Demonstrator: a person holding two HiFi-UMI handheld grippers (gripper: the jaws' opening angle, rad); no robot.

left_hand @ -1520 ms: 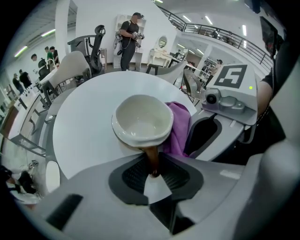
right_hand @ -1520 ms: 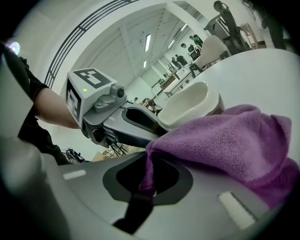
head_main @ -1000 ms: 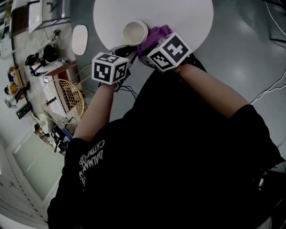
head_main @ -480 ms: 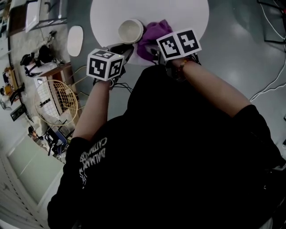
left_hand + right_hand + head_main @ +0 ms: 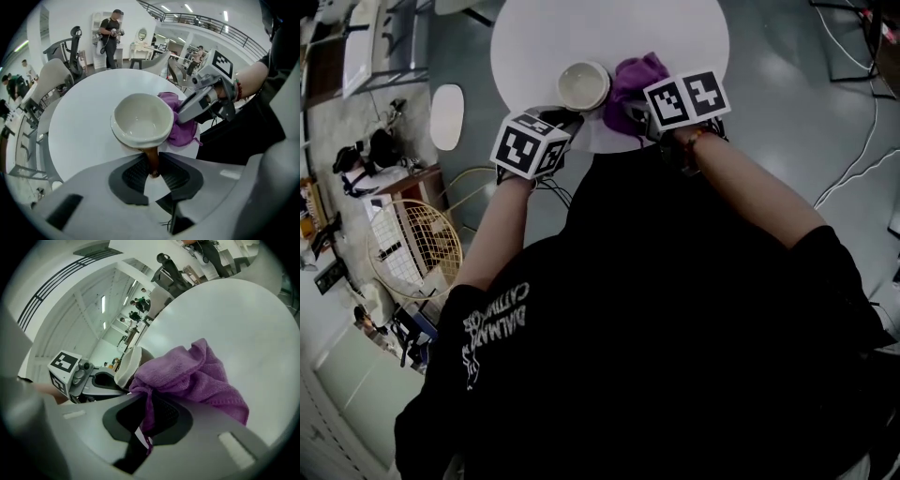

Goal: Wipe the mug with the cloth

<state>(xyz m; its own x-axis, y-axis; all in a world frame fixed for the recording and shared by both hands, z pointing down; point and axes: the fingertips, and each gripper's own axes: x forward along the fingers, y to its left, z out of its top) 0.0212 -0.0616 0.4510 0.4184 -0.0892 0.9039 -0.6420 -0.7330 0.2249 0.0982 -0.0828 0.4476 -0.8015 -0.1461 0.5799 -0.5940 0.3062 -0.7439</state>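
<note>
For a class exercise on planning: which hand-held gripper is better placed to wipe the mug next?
Probably the right: the right hand-held gripper grips the purple cloth, bunched beside the mug, while the left hand-held gripper is shut on the mug's handle, steadying it.

The head view is taken from high above the person's torso, facing steeply down; the round white table [image 5: 675, 28] is seen small at the upper edge. The left gripper view is set close behind its own jaws and is directed across the table at the mug [image 5: 140, 119]. The right gripper view, likewise close behind its jaws, is rolled, with the cloth [image 5: 187, 373] filling the near field. Mug, cloth and tabletop are shared by all three views. The right gripper [image 5: 180, 116] is caught in the left gripper view, and the left gripper [image 5: 110, 380] in the right gripper view.
</note>
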